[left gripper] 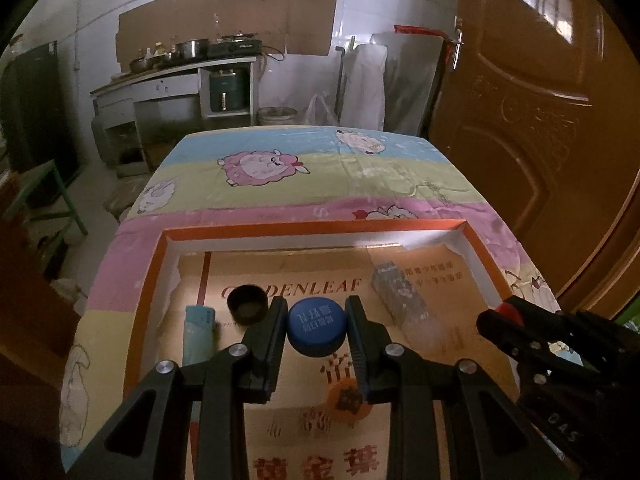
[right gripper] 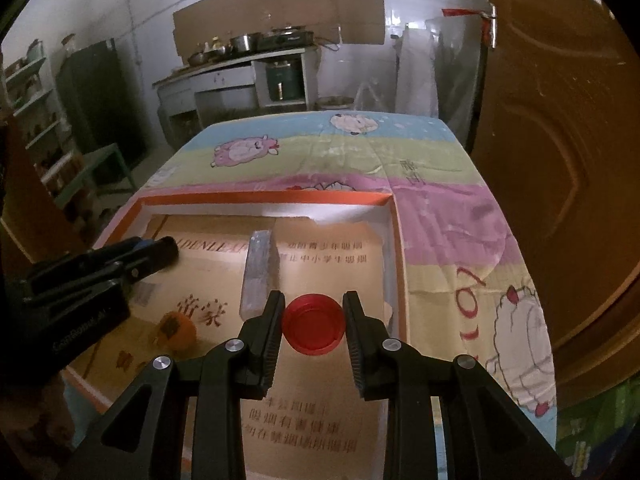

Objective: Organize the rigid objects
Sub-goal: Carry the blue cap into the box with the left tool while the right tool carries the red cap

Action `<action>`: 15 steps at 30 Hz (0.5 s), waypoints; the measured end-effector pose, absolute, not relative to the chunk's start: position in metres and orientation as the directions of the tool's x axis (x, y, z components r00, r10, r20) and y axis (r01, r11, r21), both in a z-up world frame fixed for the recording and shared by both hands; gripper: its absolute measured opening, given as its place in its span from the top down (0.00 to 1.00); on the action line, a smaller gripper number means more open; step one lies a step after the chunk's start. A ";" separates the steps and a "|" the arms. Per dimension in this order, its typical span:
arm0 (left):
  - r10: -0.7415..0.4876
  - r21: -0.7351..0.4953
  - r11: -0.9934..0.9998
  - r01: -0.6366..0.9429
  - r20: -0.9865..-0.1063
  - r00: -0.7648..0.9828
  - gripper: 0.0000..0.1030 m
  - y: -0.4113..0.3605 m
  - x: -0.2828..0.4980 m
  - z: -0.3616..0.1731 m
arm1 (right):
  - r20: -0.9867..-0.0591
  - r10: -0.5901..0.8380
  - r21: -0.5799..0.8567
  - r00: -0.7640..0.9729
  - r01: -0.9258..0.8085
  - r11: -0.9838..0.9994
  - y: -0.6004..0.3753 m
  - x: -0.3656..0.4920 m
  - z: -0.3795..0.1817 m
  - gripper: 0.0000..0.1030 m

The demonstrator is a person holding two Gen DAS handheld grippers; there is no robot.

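Observation:
My left gripper point(left gripper: 317, 322) is shut on a blue bottle cap point(left gripper: 316, 326), held above the orange-rimmed shallow box point(left gripper: 312, 227). My right gripper point(right gripper: 313, 320) is shut on a red bottle cap point(right gripper: 313, 327), hollow side up, over the same box point(right gripper: 264, 196). Inside the box lie a black cap point(left gripper: 247, 303), a light blue lighter point(left gripper: 198, 334) and a long clear wrapped block point(left gripper: 402, 300), the block also visible in the right wrist view point(right gripper: 259, 272). The right gripper shows at the right edge of the left wrist view point(left gripper: 500, 318); the left gripper shows at the left of the right wrist view point(right gripper: 160, 252).
The box rests on a table under a pastel sheep-print cloth point(left gripper: 304, 168). A brown door point(left gripper: 540, 120) stands close on the right. A counter with pots point(left gripper: 180, 60), a green stool point(left gripper: 48, 196) and shelves point(right gripper: 36, 120) lie beyond the table.

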State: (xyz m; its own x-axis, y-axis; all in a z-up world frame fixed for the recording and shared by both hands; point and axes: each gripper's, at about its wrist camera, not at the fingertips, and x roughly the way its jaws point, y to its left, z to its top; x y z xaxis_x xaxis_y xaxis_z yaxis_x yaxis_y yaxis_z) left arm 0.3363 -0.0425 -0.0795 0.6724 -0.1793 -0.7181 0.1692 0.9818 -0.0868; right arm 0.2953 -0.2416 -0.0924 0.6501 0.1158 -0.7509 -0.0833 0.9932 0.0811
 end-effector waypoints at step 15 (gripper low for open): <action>-0.186 -0.082 0.979 0.189 -0.742 0.644 0.71 -0.051 0.367 -0.088 | -0.756 0.115 0.063 0.644 -0.104 0.993 -0.240 0.335 -0.095 0.70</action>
